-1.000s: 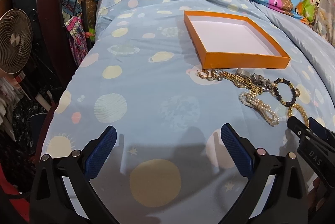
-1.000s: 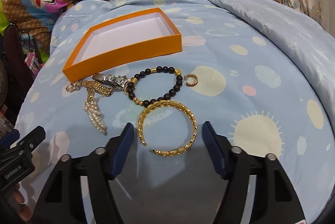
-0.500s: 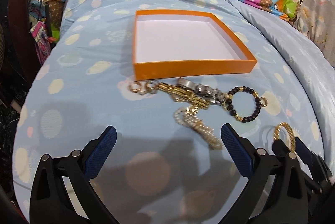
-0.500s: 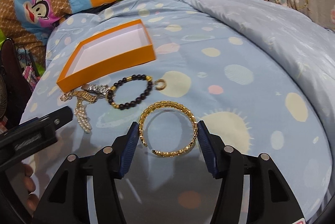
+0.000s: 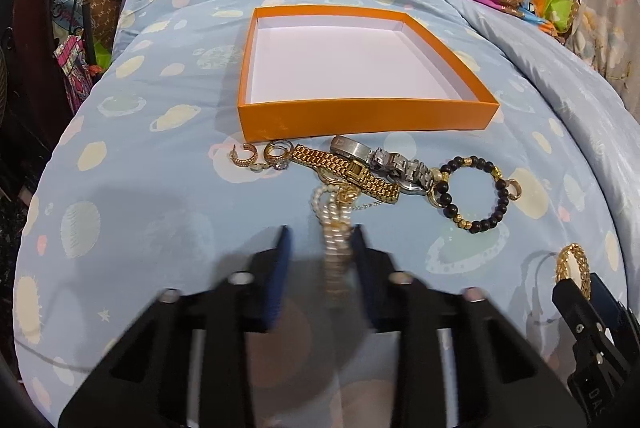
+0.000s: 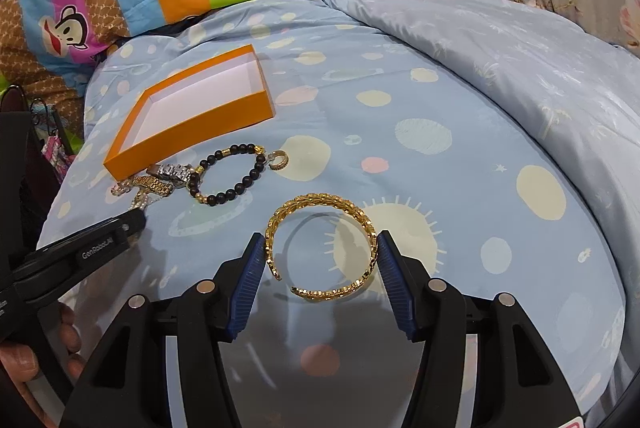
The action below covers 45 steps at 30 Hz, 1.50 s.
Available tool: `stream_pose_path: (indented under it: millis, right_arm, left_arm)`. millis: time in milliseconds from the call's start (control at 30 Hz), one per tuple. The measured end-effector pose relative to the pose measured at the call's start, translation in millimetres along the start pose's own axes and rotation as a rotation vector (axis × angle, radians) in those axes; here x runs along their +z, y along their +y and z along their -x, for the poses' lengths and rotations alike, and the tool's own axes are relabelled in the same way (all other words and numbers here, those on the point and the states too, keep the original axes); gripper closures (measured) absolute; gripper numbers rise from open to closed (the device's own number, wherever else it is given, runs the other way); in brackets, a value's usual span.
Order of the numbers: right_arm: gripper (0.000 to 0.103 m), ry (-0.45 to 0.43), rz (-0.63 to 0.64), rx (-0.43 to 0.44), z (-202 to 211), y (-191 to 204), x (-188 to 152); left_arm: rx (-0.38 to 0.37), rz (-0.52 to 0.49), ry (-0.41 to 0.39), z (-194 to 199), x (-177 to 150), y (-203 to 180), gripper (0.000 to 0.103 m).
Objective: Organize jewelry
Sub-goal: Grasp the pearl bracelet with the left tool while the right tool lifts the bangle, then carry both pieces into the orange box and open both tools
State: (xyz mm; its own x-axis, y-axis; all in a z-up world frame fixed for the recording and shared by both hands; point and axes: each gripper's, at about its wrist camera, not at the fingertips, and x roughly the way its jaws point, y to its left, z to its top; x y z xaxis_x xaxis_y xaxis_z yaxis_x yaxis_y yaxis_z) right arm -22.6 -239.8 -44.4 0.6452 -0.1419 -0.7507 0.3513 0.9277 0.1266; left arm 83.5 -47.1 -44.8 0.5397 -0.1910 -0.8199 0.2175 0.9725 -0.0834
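A: What does the left wrist camera show?

B: The left gripper (image 5: 320,248) is low over the blue bed cover (image 5: 152,196). Its fingers (image 5: 280,260) are blurred and stand on both sides of the pearl strand (image 5: 334,228), with a gap on the left side. One cannot tell if they already press it. Behind the pearls lie a gold watch (image 5: 348,170), a silver watch (image 5: 384,160), some small gold rings (image 5: 260,156) and a black bead bracelet (image 5: 474,194). The orange box (image 5: 360,114) stands just behind them, with its white bottom bare. At the right edge, the right gripper (image 5: 588,292) appears beside the gold bangle (image 5: 574,268).

A: And the right wrist camera?

B: The right gripper's fingers (image 6: 250,276) are closed on the gold bangle from both sides, the blue pads touching its left and right rim. The bangle lies flat on the bed cover, its opening at the lower left. The black bead bracelet and a small gold ring (image 6: 278,160) are further away, near the orange box. The left gripper is at the left edge, in a hand (image 6: 24,360).
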Motion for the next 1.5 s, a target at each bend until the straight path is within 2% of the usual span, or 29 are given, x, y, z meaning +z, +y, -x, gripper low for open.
stream_pose_path:
  millis: [167, 333, 533, 700, 800, 900, 1100, 1400, 1467, 1500]
  right_arm:
    - [0.047, -0.014, 0.014, 0.011, 6, 6, 3]
    - [0.047, -0.051, 0.021, 0.049, 19, 12, 19]
    - [0.047, -0.109, 0.063, 0.121, 15, 33, 72]
    - [0.047, -0.110, 0.117, 0.189, -17, 62, 117]
    - [0.047, -0.081, 0.133, 0.208, -47, 78, 138]
    - [0.047, -0.040, 0.130, 0.210, -80, 87, 151]
    - [0.047, 0.021, 0.118, 0.214, -129, 101, 163]
    - [0.046, 0.035, 0.155, 0.172, -160, 111, 168]
    - [0.046, 0.022, 0.177, 0.159, -161, 114, 168]
    - [0.046, 0.018, 0.184, 0.153, -161, 115, 168]
  left_arm:
    - [-0.040, -0.006, -0.008, 7, 0, 6, 0.091]
    - [-0.080, -0.015, -0.077, 32, 10, 13, 0.091]
    - [-0.097, -0.052, -0.198, 61, 53, 14, 0.091]
    - [-0.085, -0.068, -0.251, 54, 100, 13, 0.091]
    - [-0.106, -0.066, -0.220, 27, 129, 13, 0.091]
    - [-0.101, -0.068, -0.183, -2, 145, 12, 0.091]
    - [-0.067, -0.067, -0.140, -50, 159, 10, 0.091]
    - [-0.041, -0.080, -0.076, -95, 166, 10, 0.089]
    - [-0.028, -0.077, -0.069, -100, 167, 13, 0.086]
    - [-0.024, -0.074, -0.069, -101, 167, 14, 0.080]
